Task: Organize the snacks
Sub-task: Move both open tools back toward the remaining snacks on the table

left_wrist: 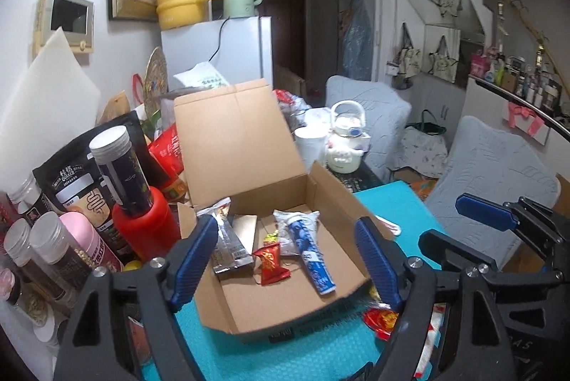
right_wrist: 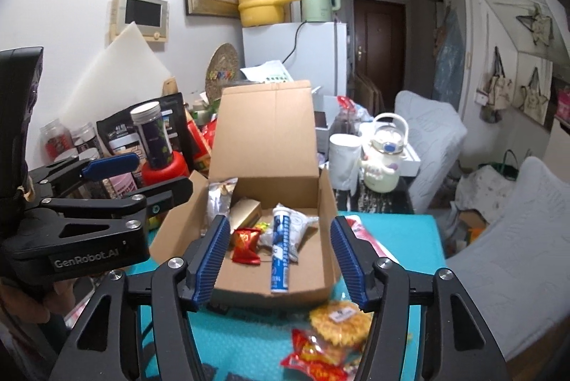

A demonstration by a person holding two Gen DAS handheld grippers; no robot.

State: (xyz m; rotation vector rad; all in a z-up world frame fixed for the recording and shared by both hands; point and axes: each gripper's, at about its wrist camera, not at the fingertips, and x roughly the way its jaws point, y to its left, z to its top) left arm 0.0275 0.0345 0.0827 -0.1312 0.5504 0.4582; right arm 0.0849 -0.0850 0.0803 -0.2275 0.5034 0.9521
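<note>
Cardboard box, lid flap standing up at the back, sat on the teal mat straight ahead at twelve o'clock of both claws, holding a blue-and-white tube, a red candy wrapper, a silver packet and a gold-brown pack. Left gripper was released, its blue pads spread wide and framing the box from above, with nothing between them and nothing touched. Right gripper was likewise slack, jaws apart, empty, hanging over the box's near edge. Loose snacks lay outside the box at five o'clock of it: a yellow crinkled pack and red wrappers on the mat, just beside the front wall. Jars and bottles crowded close at nine o'clock of the box, a red canister nearly touching its left wall. White cup and teapot stood beyond at one o'clock. Bare mat lay open at three o'clock.
</note>
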